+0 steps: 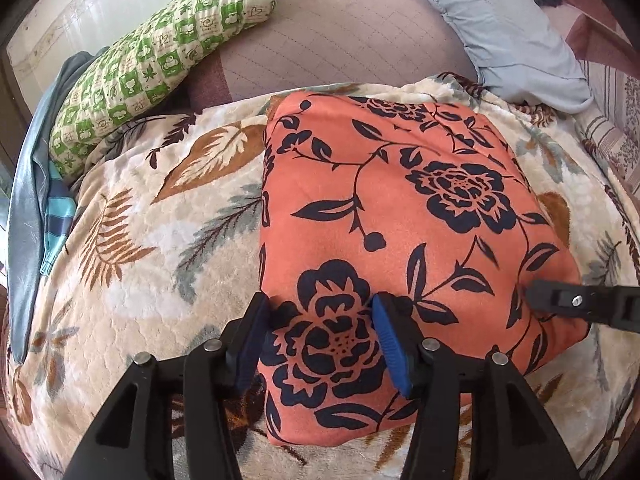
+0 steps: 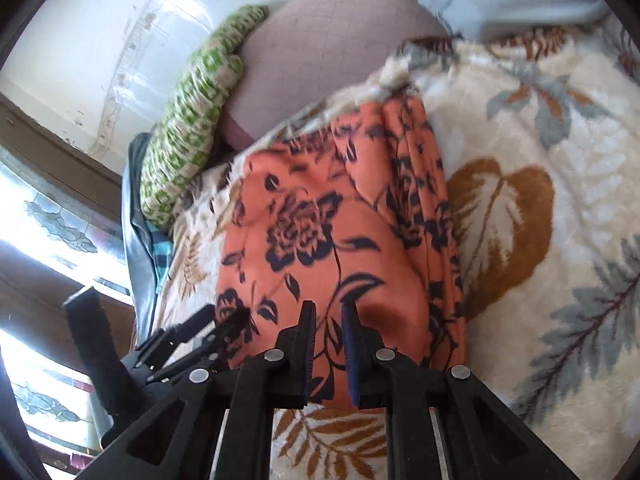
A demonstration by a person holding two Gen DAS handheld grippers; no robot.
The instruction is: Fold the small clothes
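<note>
Hiding orange garment [image 2: 320, 240] hem, right gripper [image 2: 328, 320] pinching

Left gripper [image 1: 320, 340] agape, right gripper [image 2: 327, 344] narrowed.

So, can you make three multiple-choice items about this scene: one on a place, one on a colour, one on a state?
1. Where does the orange fabric with dark flowers lie?
A. on the cream blanket with leaf pattern
B. on a wooden floor
C. inside a basket

2. What colour are the pads of the left tongs?
A. red
B. blue
C. yellow

3. How do the left tongs stand?
A. shut on a sock
B. out of view
C. open over the fabric

Key: 1 A, the blanket shows all around the fabric; 2 B, both pads are blue; 3 C, a wide gap with fabric between the fingers.
</note>
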